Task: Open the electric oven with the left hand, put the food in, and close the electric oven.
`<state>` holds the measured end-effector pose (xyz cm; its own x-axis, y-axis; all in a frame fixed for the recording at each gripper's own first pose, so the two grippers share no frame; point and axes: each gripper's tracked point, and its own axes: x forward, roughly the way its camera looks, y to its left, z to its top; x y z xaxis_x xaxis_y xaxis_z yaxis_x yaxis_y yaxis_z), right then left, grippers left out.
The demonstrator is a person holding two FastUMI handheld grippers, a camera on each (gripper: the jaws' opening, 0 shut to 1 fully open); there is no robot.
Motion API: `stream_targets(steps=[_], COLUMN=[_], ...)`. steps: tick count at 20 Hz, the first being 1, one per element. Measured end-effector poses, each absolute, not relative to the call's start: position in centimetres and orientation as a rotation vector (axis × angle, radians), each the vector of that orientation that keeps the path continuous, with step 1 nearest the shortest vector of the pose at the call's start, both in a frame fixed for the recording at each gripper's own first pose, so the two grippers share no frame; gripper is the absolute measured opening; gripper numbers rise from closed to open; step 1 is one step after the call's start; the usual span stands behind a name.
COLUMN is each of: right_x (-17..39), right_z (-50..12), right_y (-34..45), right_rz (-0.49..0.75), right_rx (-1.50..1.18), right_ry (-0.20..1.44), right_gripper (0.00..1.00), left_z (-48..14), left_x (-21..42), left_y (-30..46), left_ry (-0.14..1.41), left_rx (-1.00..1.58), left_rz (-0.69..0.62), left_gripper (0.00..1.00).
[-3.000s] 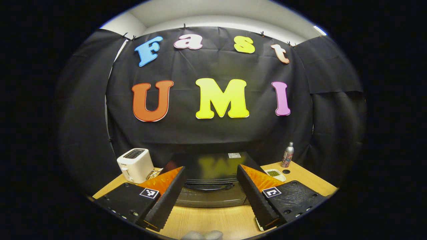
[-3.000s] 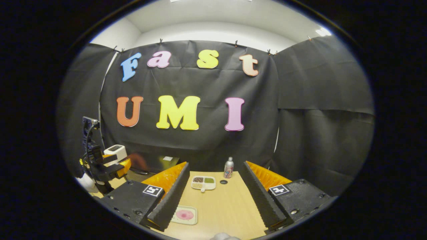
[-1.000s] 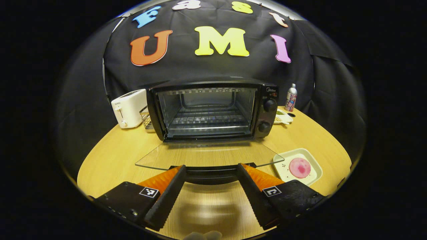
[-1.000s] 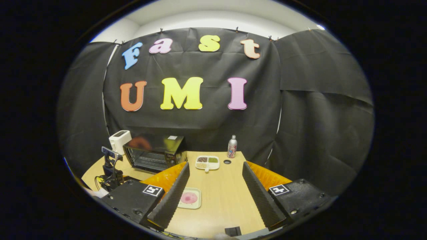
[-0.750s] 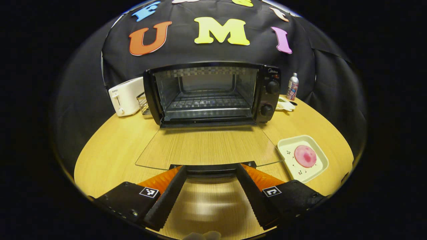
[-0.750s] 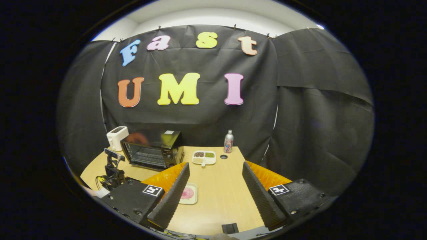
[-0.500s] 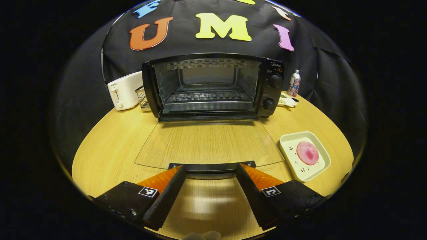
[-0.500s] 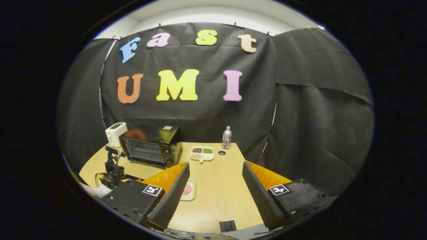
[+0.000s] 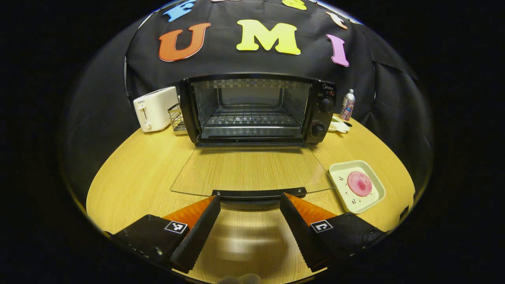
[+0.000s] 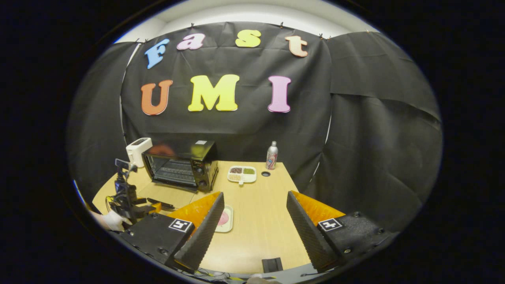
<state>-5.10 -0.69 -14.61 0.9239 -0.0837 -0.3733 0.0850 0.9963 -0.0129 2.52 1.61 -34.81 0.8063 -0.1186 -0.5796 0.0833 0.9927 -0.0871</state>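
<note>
A: Start at the left of the counter [image 9: 130, 169]. What's there?

B: In the left gripper view, a white toaster [image 9: 154, 109] at the back left edge, a small wire rack [image 9: 176, 118] touching nothing I can make out beside it, then the electric oven [image 9: 256, 108] at the back middle. Its glass door [image 9: 252, 173] lies folded flat toward the front edge, with the dark handle [image 9: 258, 193] at its near end.

A: And the left gripper [image 9: 249, 215]?

B: Its jaws stand wide apart and hold nothing. The handle sits just ahead of the fingertips. Half a second ago the tips overlapped that handle; now there is a small gap, so the gripper has backed off.

A: The door three seconds ago?

B: Shut, with the gripper right at it. Now the wire shelf inside is plain to see.

A: Where's the food?

B: The pink food [image 9: 359, 184] lies on a white tray [image 9: 374, 197] near the front right edge, apart from the door's right corner. A sectioned dish [image 10: 241, 174] and a bottle [image 9: 347, 104] stand at the back right.

A: The right gripper [image 10: 252, 221]?

B: In its own view the jaws are spread wide and empty, above the front edge. The tray peeks out beside its left finger, a little more hidden than before.
</note>
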Motion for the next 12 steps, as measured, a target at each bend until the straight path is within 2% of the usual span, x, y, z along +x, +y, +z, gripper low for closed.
stream_targets(steps=[4,5,6,8,9,12], right_x=[-3.8,-3.2,-2.6,-1.5,-0.9,1.1], right_z=[-18.8,-20.0,-21.2,-23.8,-25.2,-29.6], right_y=[0.0,0.1,0.1,0.3,0.6,0.9], right_rz=[-0.049,-0.039,-0.034,-0.016,-0.001,0.042], right_rx=[0.014,0.013,0.008,0.009,0.011,0.002], right_ry=[0.477,0.496,0.52,0.569,0.594,0.676], right_gripper=[0.96,1.0,0.96,0.96,0.99,0.89], left_z=[-30.1,-28.6,-27.2,-24.3,-22.9,-18.7], left_x=[0.3,0.0,-0.4,-1.3,-1.8,-3.0], left_y=[2.7,3.1,3.5,4.2,4.3,5.0], left_ry=[0.546,0.515,0.49,0.443,0.421,0.36], left_rx=[-0.077,-0.074,-0.072,-0.071,-0.071,-0.055], left_rz=[-0.105,-0.101,-0.094,-0.082,-0.074,-0.048], left_gripper=[0.96,0.96,0.97,0.97,0.97,0.96])
